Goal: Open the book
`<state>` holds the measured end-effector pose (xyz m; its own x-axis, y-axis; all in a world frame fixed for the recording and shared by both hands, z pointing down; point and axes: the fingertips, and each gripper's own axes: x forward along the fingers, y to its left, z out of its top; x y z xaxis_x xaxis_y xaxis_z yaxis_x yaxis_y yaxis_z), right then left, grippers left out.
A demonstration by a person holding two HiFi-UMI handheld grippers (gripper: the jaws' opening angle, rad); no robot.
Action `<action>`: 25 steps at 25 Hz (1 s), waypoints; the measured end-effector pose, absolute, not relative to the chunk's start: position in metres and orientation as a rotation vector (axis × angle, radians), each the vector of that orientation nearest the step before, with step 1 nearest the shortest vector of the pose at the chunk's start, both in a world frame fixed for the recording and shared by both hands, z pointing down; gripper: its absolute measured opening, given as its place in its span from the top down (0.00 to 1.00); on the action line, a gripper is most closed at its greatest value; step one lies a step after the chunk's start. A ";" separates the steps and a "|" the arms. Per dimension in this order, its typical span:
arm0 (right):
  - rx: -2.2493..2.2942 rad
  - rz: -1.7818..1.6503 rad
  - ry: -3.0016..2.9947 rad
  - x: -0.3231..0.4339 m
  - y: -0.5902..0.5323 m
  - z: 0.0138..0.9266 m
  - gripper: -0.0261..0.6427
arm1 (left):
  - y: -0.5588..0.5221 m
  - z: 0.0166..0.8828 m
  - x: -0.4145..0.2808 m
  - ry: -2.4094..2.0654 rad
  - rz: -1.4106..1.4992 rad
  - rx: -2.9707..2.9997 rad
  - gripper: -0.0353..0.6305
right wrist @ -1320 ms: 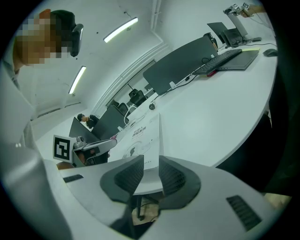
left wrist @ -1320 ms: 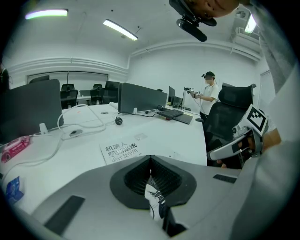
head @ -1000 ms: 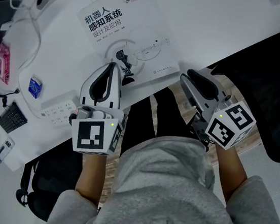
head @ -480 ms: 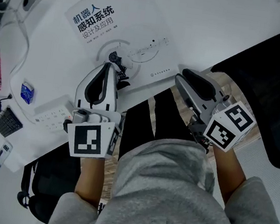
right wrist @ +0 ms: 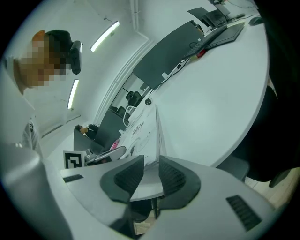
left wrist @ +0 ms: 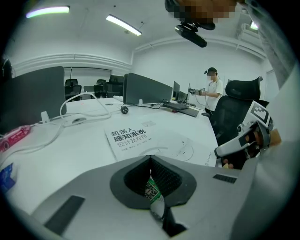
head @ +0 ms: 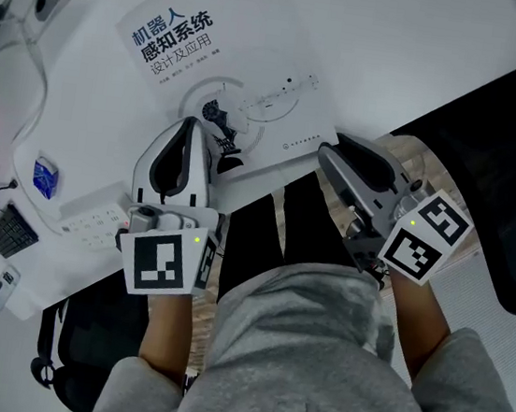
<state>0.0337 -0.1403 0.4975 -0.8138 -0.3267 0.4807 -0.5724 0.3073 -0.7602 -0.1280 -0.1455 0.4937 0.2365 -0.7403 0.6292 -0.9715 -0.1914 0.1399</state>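
A closed white paperback book [head: 229, 65] lies flat on a white table [head: 429, 53], front cover up, with a dark Chinese title. Its near right corner sits at the table's near edge.

The left gripper [head: 190, 124] points away from the person, its tip over the book's near left corner, beside a small dark figure printed on the cover. In the left gripper view, the left gripper [left wrist: 150, 157] has its jaws pressed together with nothing between them, and the book [left wrist: 140, 140] lies just ahead. Whether the tip touches the cover cannot be told.

The right gripper [head: 324, 153] reaches in from the book's right, its tip at the book's near right corner. In the right gripper view, the right gripper [right wrist: 150, 161] has its jaws a little apart, leaving a narrow gap. The corner of the book [right wrist: 143, 131] sits in the mouth of that gap, not squeezed by the pads.

A white power strip [head: 97, 208] lies left of the book.
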 end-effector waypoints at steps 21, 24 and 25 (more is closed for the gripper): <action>0.821 1.520 -2.332 0.008 -0.142 0.494 0.87 | -0.145 0.492 -0.135 -1.537 0.529 2.026 0.93; 0.851 1.535 -2.323 0.008 -0.143 0.487 0.88 | -0.146 0.480 -0.139 -1.555 0.527 2.036 0.93; 0.857 1.520 -2.326 0.008 -0.143 0.483 0.89 | -0.146 0.474 -0.140 -1.564 0.525 2.040 0.93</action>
